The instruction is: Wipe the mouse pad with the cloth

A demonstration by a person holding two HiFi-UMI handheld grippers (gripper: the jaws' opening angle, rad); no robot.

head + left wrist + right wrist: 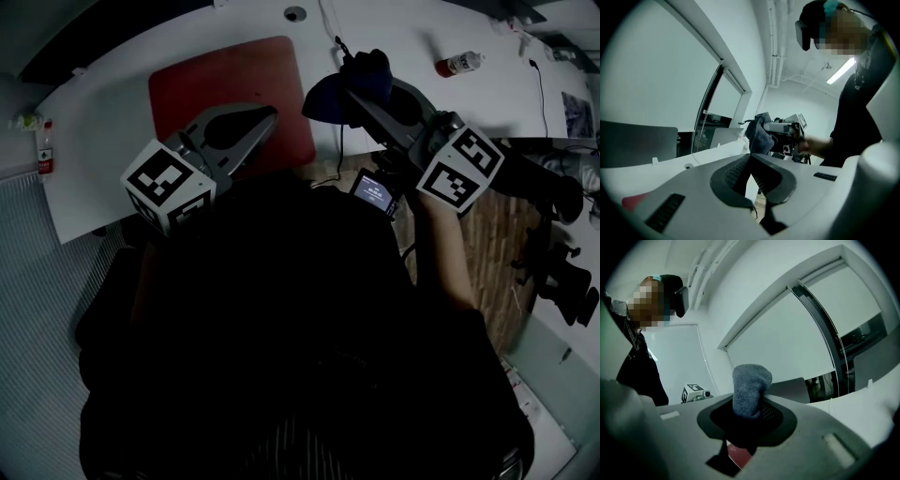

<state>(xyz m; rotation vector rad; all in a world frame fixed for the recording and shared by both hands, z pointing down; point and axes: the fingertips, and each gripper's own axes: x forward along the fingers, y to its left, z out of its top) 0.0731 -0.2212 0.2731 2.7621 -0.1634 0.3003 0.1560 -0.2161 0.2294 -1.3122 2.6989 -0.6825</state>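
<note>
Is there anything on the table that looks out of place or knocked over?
Only a small bottle lying on its side on the white table; no spill shows. The mouse pad lies flat.

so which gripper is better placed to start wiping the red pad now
Right. The right gripper is shut on the grey-blue cloth, held up beside the red rectangular mouse pad. The left gripper hangs over the pad, holding nothing.

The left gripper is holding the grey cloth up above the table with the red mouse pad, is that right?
No: the right gripper holds the grey cloth above the table with the red mouse pad, as the right gripper view shows. The left gripper is empty.
</note>
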